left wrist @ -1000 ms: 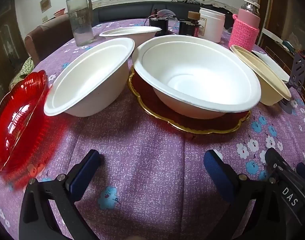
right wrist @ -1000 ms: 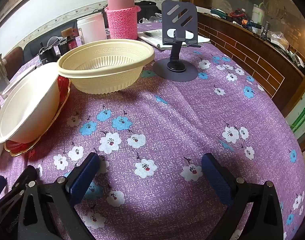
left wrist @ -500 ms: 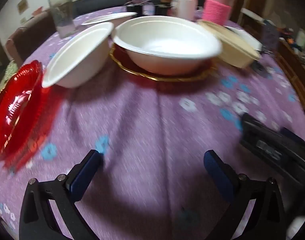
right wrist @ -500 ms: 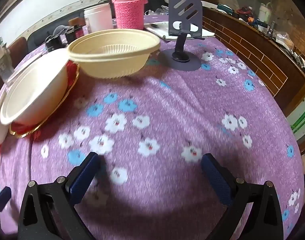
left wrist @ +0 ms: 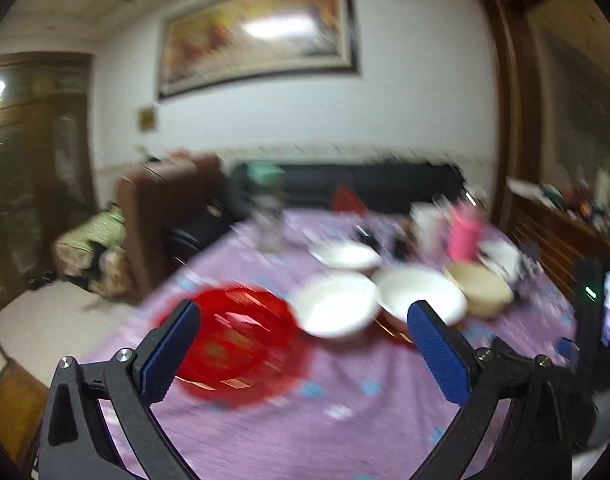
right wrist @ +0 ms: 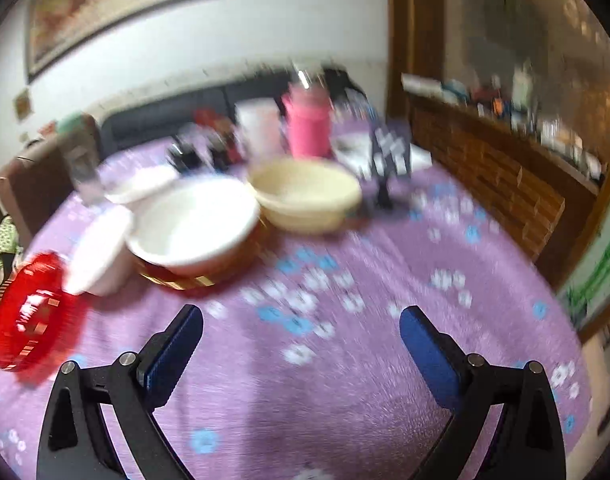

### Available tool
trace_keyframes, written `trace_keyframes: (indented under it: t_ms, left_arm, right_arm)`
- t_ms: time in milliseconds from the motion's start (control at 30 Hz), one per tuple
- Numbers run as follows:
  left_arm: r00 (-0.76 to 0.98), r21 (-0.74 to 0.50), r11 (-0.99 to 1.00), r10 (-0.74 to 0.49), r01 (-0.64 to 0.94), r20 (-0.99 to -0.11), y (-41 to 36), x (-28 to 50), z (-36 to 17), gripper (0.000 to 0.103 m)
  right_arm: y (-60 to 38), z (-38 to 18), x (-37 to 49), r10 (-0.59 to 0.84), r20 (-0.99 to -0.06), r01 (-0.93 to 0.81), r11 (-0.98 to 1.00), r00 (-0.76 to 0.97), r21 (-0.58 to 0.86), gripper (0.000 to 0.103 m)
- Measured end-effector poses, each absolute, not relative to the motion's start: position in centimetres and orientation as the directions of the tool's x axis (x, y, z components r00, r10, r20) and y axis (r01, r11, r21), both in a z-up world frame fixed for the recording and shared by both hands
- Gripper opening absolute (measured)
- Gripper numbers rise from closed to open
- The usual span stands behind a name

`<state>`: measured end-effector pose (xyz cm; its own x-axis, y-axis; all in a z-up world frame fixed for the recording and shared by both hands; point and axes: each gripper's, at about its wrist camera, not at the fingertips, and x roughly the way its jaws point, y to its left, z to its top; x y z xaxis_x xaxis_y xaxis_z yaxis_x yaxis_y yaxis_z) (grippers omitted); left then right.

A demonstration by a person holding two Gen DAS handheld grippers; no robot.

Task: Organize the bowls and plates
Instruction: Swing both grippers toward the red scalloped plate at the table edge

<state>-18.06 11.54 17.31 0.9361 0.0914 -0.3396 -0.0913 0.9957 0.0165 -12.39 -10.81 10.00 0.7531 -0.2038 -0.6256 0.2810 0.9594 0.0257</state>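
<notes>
Purple tablecloth (right wrist: 345,380) holds bowls (right wrist: 193,220) well beyond both wide-apart claws (right wrist: 301,332).

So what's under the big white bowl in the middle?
A gold-rimmed plate sits under the big white bowl. Only its near edge shows; the bowl covers the rest.

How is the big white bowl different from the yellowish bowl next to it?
The big white bowl is plain white, while the yellowish bowl is cream-coloured. The white bowl sits on a red plate with a gold rim; the yellowish bowl rests straight on the purple tablecloth. The white bowl looks wider. Both are round, open side up and look empty, though the pictures are blurred.
</notes>
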Motion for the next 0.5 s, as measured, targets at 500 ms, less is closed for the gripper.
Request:
trace_keyframes:
  t_ms: [500]
  left_arm:
    - [0.965, -0.033, 0.970, 0.245, -0.243, 0.093, 26.0, -27.7, 33.5, 0.103]
  right_arm:
    - [-4.4, 25.5, -16.4, 0.122, -0.301, -0.062, 0.978, 0.946, 0.201, 0.100]
